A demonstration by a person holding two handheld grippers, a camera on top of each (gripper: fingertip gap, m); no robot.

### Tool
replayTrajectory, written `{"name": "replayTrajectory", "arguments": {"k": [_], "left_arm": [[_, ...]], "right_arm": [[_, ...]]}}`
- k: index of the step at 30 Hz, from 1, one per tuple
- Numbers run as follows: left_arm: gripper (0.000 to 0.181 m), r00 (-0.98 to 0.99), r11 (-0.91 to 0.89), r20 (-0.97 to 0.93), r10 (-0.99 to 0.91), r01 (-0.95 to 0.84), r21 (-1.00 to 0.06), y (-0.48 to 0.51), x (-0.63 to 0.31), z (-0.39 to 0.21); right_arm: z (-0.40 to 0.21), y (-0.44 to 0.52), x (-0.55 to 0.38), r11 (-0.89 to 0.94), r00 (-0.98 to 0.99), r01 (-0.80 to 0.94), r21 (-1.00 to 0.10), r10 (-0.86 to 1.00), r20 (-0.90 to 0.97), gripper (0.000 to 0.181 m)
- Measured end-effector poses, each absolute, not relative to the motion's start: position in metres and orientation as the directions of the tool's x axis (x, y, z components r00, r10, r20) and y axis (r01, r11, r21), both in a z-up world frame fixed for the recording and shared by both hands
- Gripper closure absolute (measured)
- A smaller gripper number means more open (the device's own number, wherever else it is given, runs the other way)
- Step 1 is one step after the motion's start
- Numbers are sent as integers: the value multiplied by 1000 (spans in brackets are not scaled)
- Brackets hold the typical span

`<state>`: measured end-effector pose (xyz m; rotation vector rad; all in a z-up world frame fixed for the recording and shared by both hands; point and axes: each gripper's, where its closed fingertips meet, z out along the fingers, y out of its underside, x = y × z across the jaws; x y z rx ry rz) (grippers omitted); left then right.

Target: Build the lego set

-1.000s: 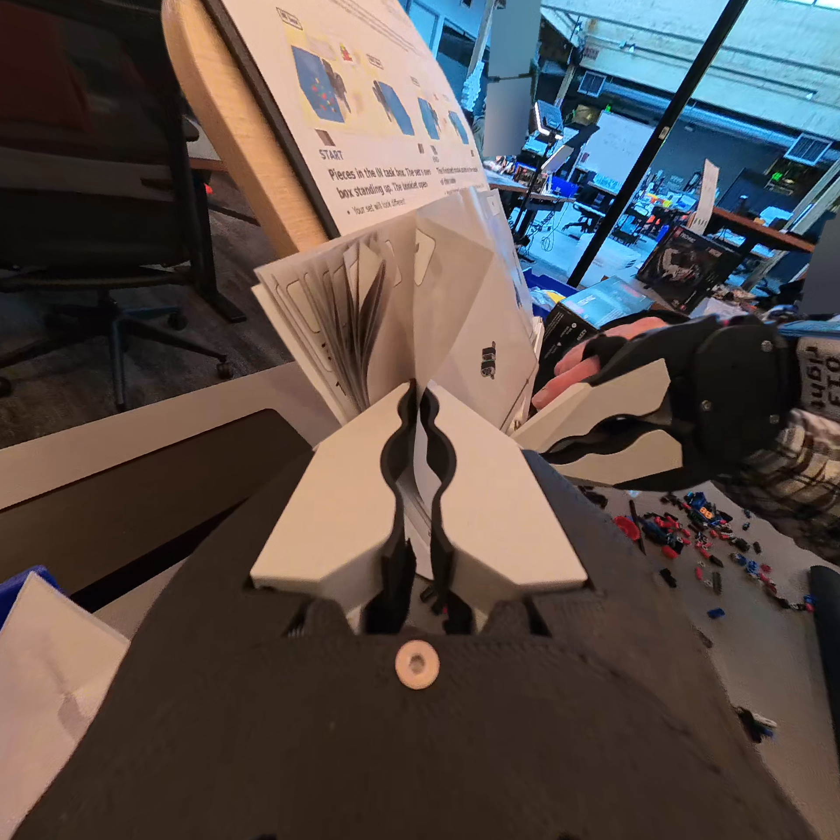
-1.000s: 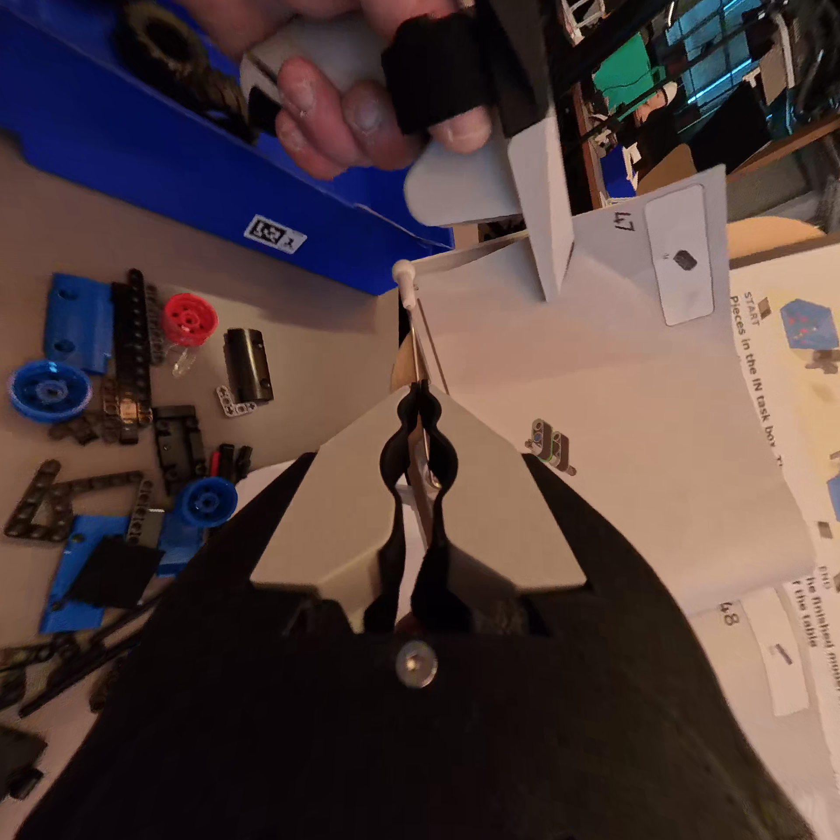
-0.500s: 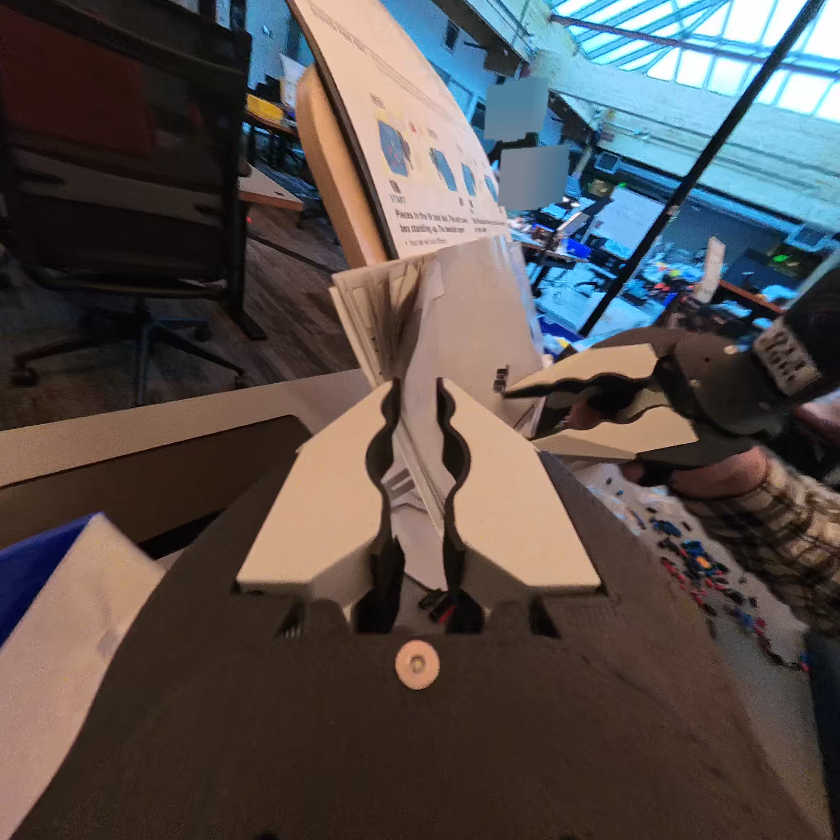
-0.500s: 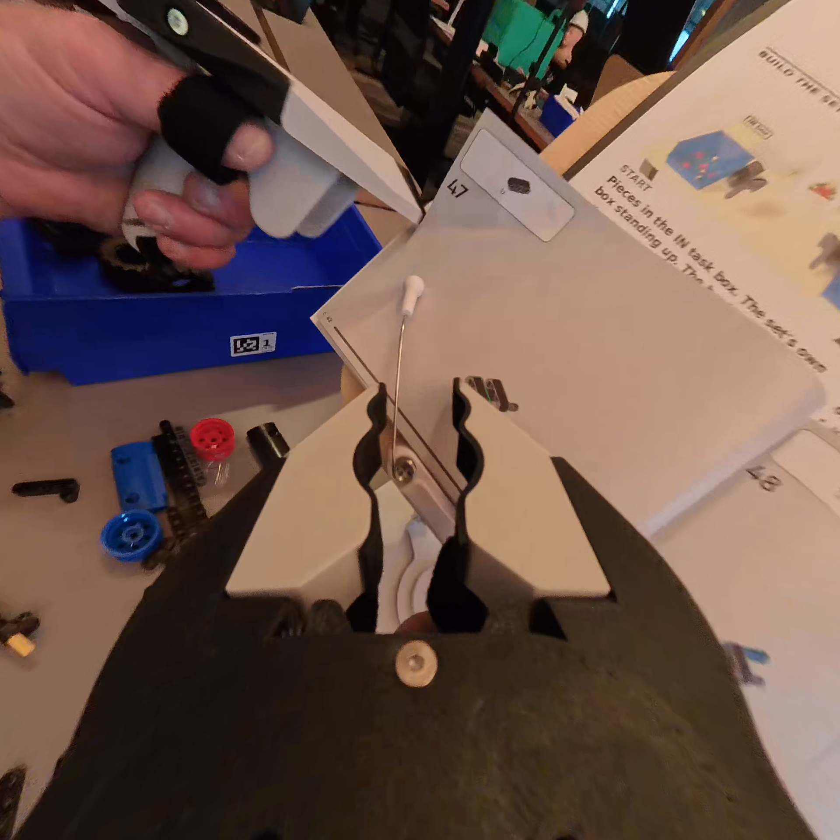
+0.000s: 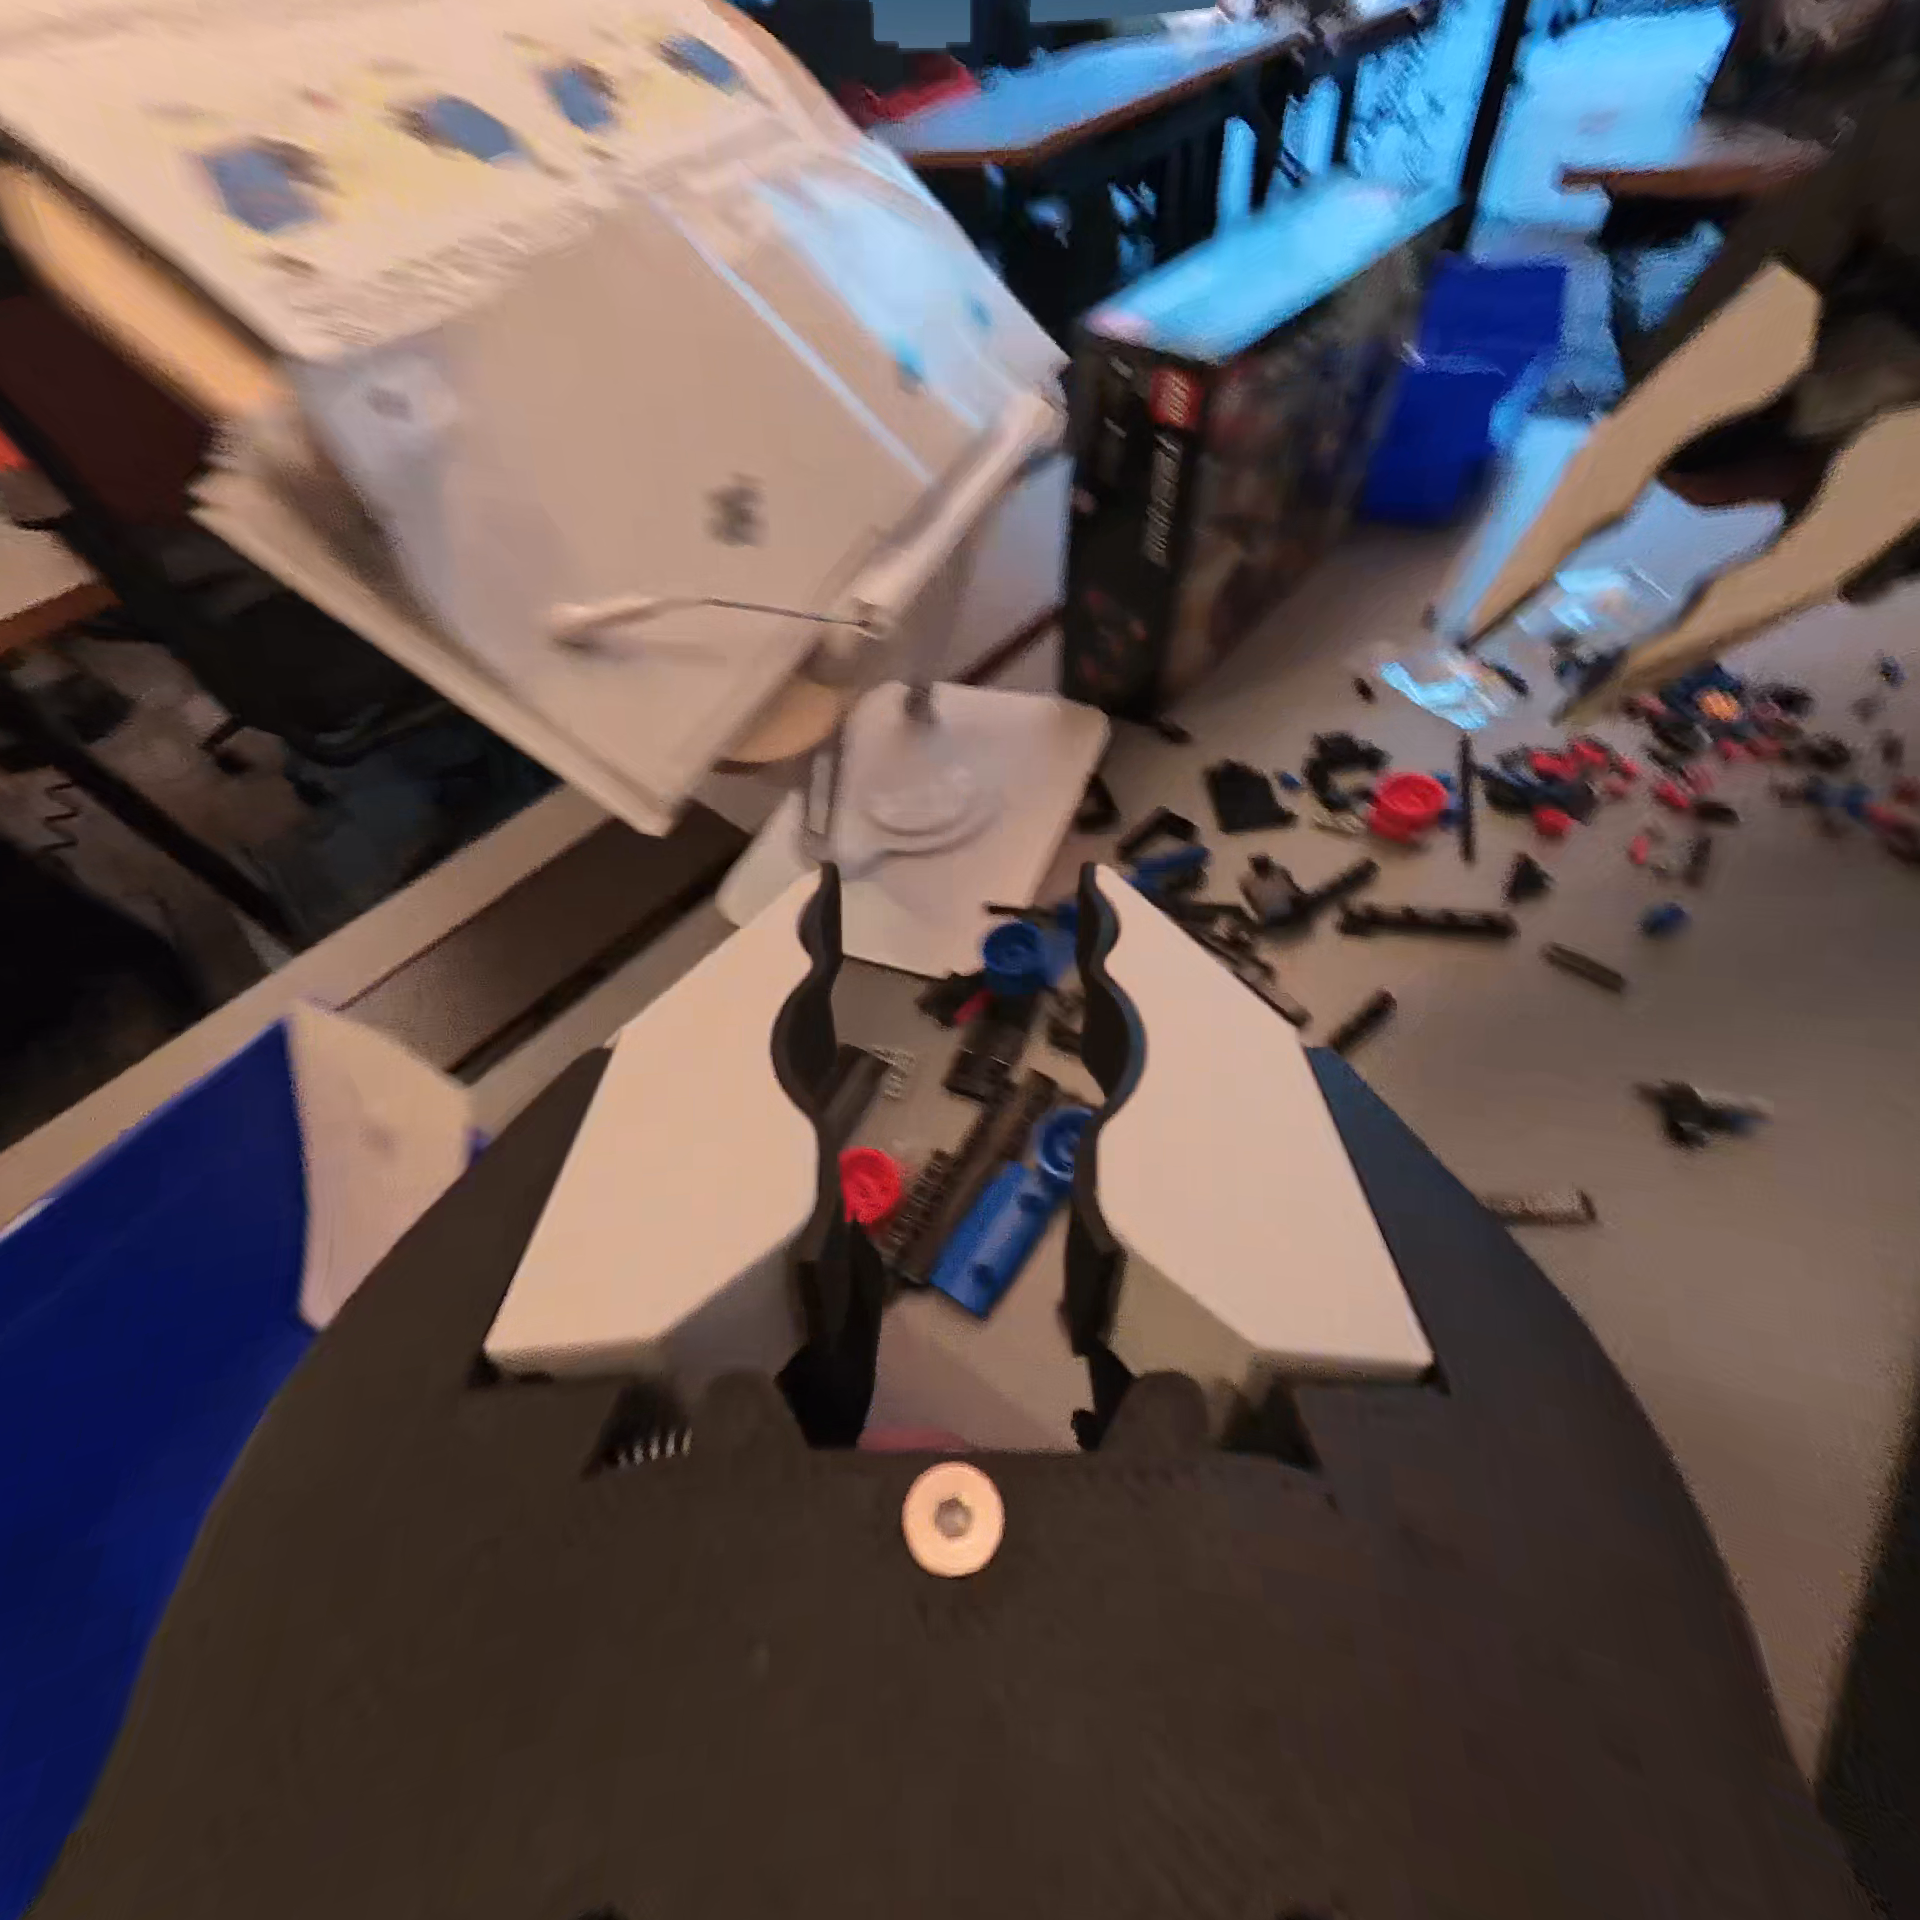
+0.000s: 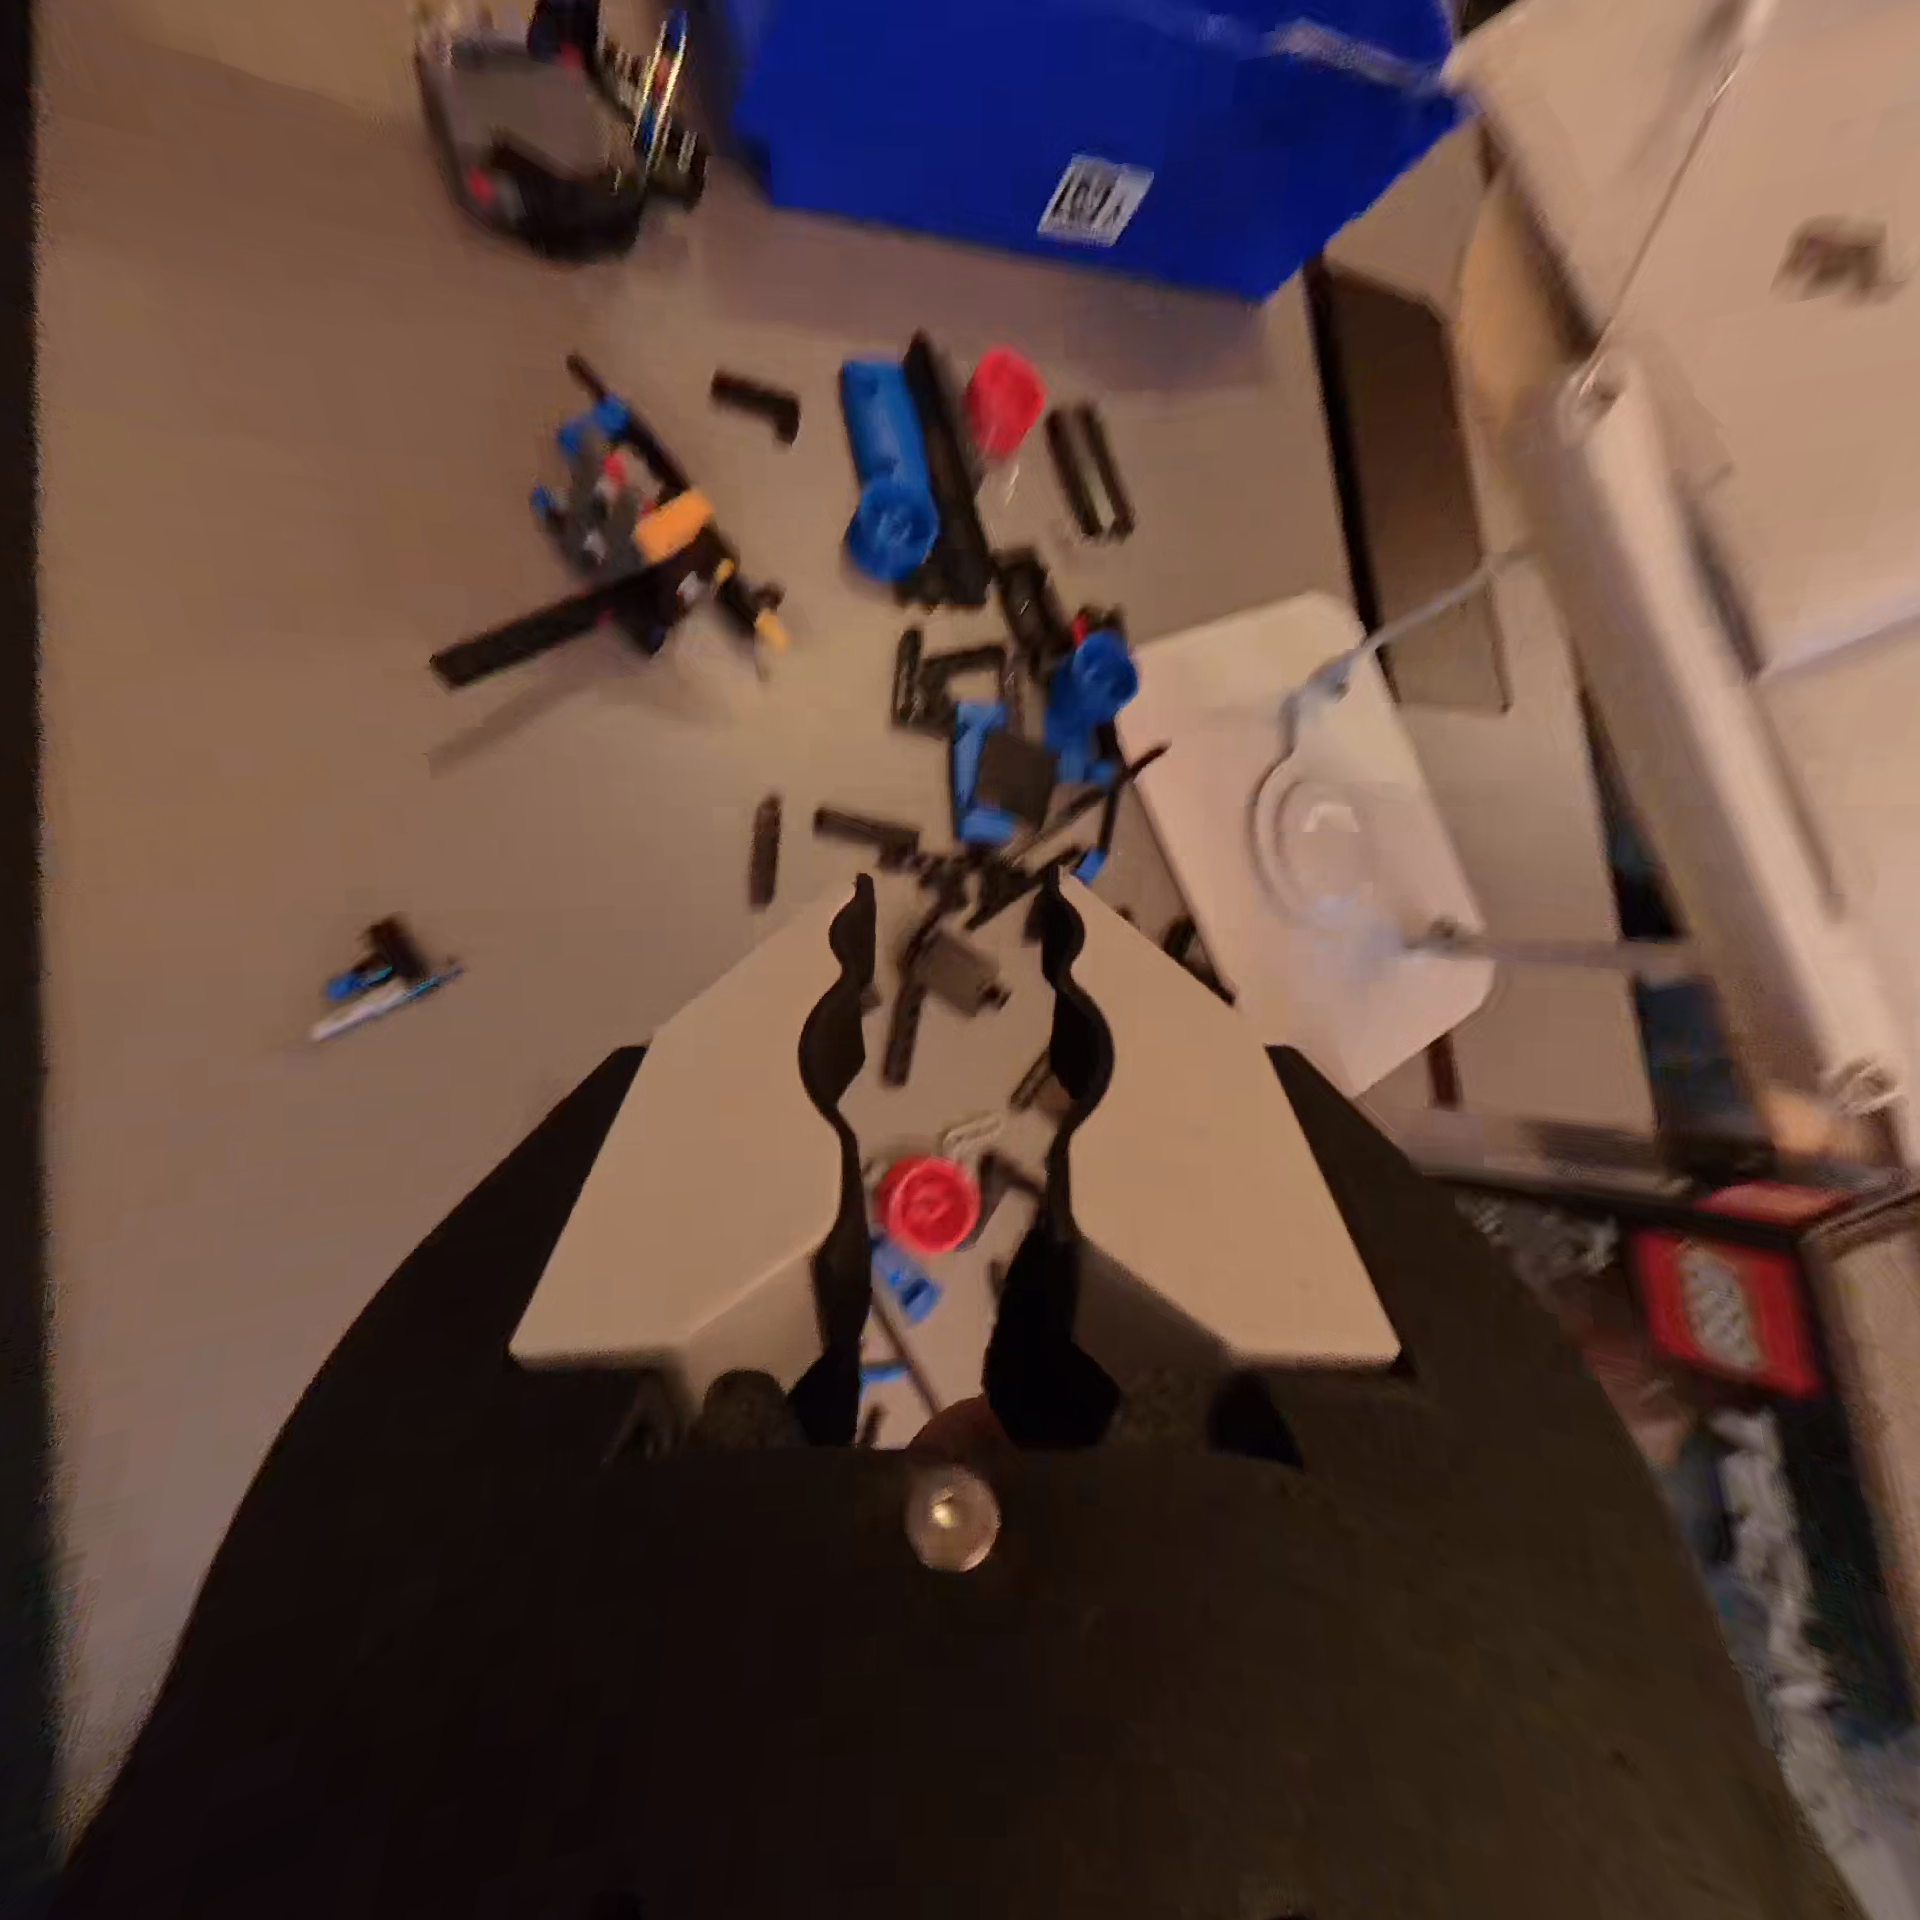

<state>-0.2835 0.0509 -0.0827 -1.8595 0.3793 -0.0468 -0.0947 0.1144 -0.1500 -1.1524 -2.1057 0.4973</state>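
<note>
My left gripper (image 5: 954, 894) hangs with its fingers spread and nothing between them, and my right gripper (image 6: 951, 904) is the same — both over the scattered lego pieces (image 6: 935, 665) on the tan table (image 6: 260, 727). The instruction booklet (image 5: 623, 520) sits propped on its white stand (image 5: 966, 790), beside the blue bin (image 6: 1039, 114).

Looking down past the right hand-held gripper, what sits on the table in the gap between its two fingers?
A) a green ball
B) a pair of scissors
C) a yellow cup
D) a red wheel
D: in the right wrist view, the right hand-held gripper is open and empty, and a small red wheel lies on the table in the gap between its fingers.
</note>
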Motion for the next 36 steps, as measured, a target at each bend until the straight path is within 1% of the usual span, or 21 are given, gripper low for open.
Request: {"name": "replayTrajectory", "arguments": {"k": [4, 7, 9, 12, 15, 17, 20, 23, 28, 32, 36], "left_arm": [[140, 875, -337, -217, -432, -380, -862, 36, -229, -132], [140, 835, -360, -198, -513, -419, -834, 32, -200, -161], [142, 825, -373, -177, -537, -420, -827, 35, -190, -176], [144, 844, -390, -161, -511, -394, -833, 46, -191, -188], [145, 864, -391, -191, -465, -394, -831, 54, -200, -194], [146, 887, -377, -184, -423, -357, -855, 57, -209, -192], [150, 926, -347, -158, -344, -282, -894, 61, -224, -186], [150, 935, -334, -187, -301, -287, -898, 64, -235, -189], [151, 937, -338, -221, -269, -307, -890, 66, -241, -194], [151, 931, -322, -223, -290, -314, -893, 66, -236, -194], [149, 919, -288, -221, -326, -319, -903, 64, -228, -189]], "right_arm": [[-185, 112, -57, 429, -320, 666, -611, 903, 285, 154], [-207, 117, -41, 376, -276, 715, -589, 926, 257, 151], [-213, 123, -40, 332, -232, 726, -602, 943, 240, 151], [-222, 138, -49, 303, -184, 736, -605, 950, 252, 153], [-230, 149, -66, 285, -171, 745, -603, 955, 241, 156], [-233, 155, -79, 293, -176, 745, -599, 953, 247, 158], [-237, 160, -102, 305, -200, 735, -605, 951, 236, 166], [-248, 173, -121, 300, -207, 753, -585, 953, 222, 166], [-264, 189, -148, 281, -214, 771, -571, 960, 182, 168], [-279, 193, -159, 289, -233, 794, -535, 957, 171, 172], [-281, 189, -164, 275, -241, 791, -546, 961, 135, 177]]}}
